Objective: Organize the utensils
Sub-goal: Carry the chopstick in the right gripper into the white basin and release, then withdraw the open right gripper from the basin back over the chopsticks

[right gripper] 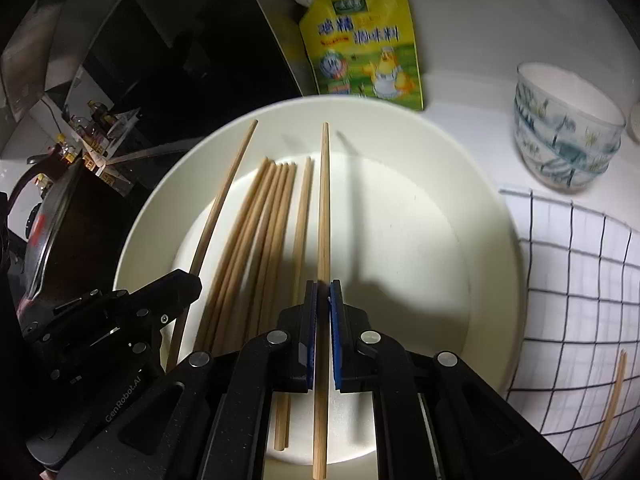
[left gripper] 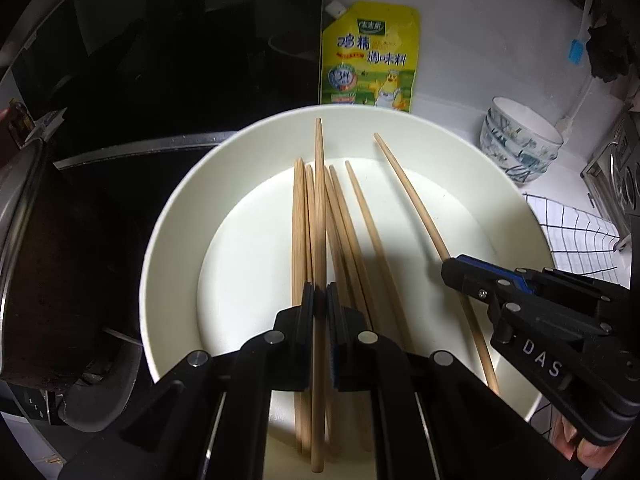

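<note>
A cream plate [left gripper: 176,216] [right gripper: 472,208] holds several wooden chopsticks [left gripper: 352,216] [right gripper: 256,232] lying side by side. My left gripper [left gripper: 320,300] is shut on one chopstick [left gripper: 319,184], held above the pile. In the right wrist view the left gripper [right gripper: 192,280] is at the left, with its chopstick [right gripper: 228,188] sticking out over the rim. My right gripper [right gripper: 323,292] is shut on another chopstick [right gripper: 324,200] above the plate's middle. In the left wrist view the right gripper [left gripper: 452,268] grips that chopstick [left gripper: 408,192] at the right.
A yellow seasoning pouch [left gripper: 370,56] [right gripper: 364,36] stands behind the plate. Stacked patterned bowls [left gripper: 520,140] [right gripper: 568,128] sit at the back right. A checked cloth [right gripper: 576,300] [left gripper: 572,236] lies to the right with a chopstick [right gripper: 612,400] on it. A dark pan [left gripper: 36,248] is at the left.
</note>
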The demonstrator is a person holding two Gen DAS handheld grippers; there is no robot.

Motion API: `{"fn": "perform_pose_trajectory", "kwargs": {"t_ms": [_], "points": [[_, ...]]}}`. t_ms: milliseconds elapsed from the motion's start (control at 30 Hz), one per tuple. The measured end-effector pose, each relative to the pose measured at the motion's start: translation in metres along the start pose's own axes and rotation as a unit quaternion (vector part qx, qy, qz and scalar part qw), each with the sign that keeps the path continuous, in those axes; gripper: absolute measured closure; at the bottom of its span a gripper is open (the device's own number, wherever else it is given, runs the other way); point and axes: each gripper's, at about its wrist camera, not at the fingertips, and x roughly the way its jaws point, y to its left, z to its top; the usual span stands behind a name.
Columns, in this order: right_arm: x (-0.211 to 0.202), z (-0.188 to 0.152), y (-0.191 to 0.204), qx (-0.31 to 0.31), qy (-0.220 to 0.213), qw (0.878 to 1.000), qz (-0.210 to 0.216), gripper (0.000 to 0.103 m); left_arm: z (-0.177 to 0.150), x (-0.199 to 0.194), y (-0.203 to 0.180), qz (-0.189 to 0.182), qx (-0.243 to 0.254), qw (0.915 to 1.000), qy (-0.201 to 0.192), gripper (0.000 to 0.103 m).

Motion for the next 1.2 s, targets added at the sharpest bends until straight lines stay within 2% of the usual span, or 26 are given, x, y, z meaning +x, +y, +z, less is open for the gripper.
{"fn": "perform_pose_trajectory", "kwargs": {"t_ms": [267, 333, 400, 533, 667, 867, 1000, 1133, 1200], "points": [[0.005, -0.007, 0.001, -0.002, 0.011, 1.000, -0.014, 0.096, -0.002, 0.004, 0.006, -0.001, -0.011, 0.9999, 0.011, 0.093], [0.001, -0.008, 0.000, 0.001, 0.006, 1.000, -0.012, 0.091, -0.002, 0.001, 0.008, 0.004, -0.012, 0.9999, 0.007, 0.082], [-0.003, -0.008, -0.002, 0.003, -0.001, 1.000, -0.013, 0.089, -0.001, -0.002, 0.010, 0.007, -0.014, 0.9999, 0.001, 0.067], [-0.015, -0.008, -0.002, 0.006, -0.014, 1.000, -0.011, 0.089, -0.002, -0.011, 0.014, 0.008, -0.019, 0.9998, -0.004, 0.062], [-0.023, -0.011, -0.001, 0.006, -0.020, 1.000, -0.007, 0.087, -0.005, -0.019, 0.014, 0.007, -0.023, 0.9997, -0.007, 0.050], [-0.037, -0.020, -0.002, 0.006, -0.025, 1.000, -0.003, 0.085, -0.010, -0.033, 0.006, 0.005, -0.023, 0.9996, -0.013, 0.047], [-0.049, -0.026, -0.004, 0.002, -0.032, 0.999, -0.004, 0.079, -0.015, -0.043, -0.002, 0.001, -0.022, 0.9996, -0.017, 0.045], [-0.060, -0.033, -0.009, 0.001, -0.035, 0.999, -0.002, 0.079, -0.019, -0.053, -0.011, 0.003, -0.022, 0.9995, -0.023, 0.045], [-0.068, -0.038, -0.013, 0.002, -0.036, 0.999, 0.001, 0.079, -0.021, -0.060, -0.017, 0.003, -0.023, 0.9993, -0.028, 0.041]]}}
